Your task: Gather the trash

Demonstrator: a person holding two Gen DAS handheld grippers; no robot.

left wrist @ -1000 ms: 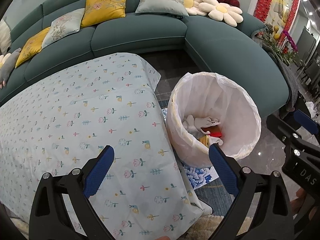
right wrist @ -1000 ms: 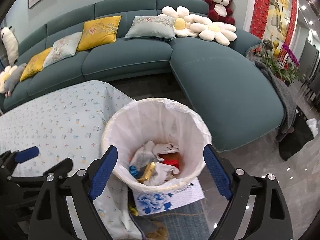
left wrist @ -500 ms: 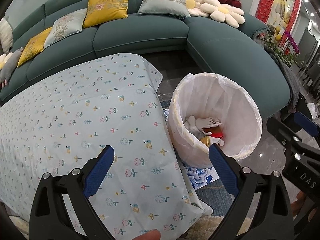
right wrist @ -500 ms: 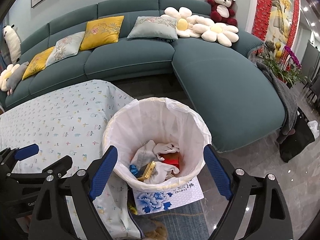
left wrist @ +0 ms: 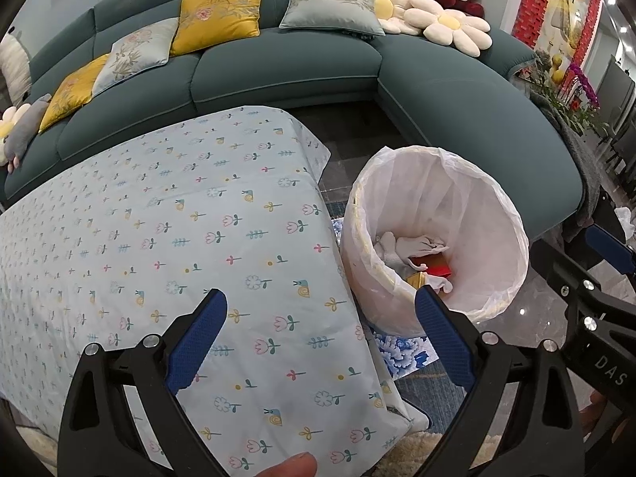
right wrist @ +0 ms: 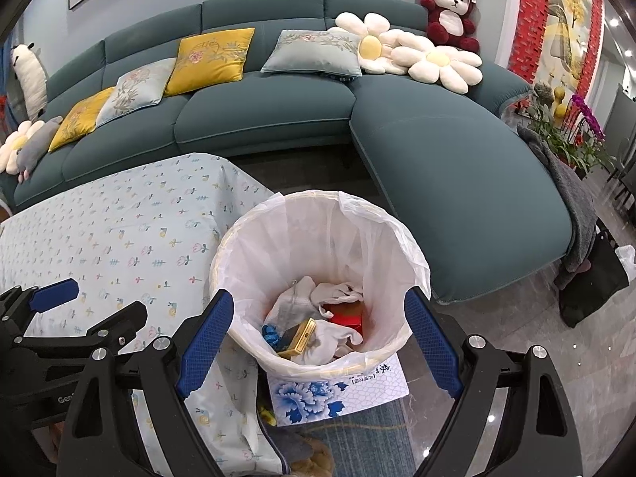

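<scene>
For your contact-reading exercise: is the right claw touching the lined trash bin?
Apart. In the right wrist view the right claw hangs open above the trash bin, its fingers empty and clear of the liner.

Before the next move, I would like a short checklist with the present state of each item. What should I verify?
1. Left claw open and holding nothing: ok.
2. Right claw open and holding nothing: ok.
3. Trash bin upright, liner folded over its rim: ok.
4. Collected trash lies inside the bin: ok.
5. Visible part of the tablecloth has no trash on it: ok.
6. No trash left anywhere else in the room: cannot tell.
</scene>
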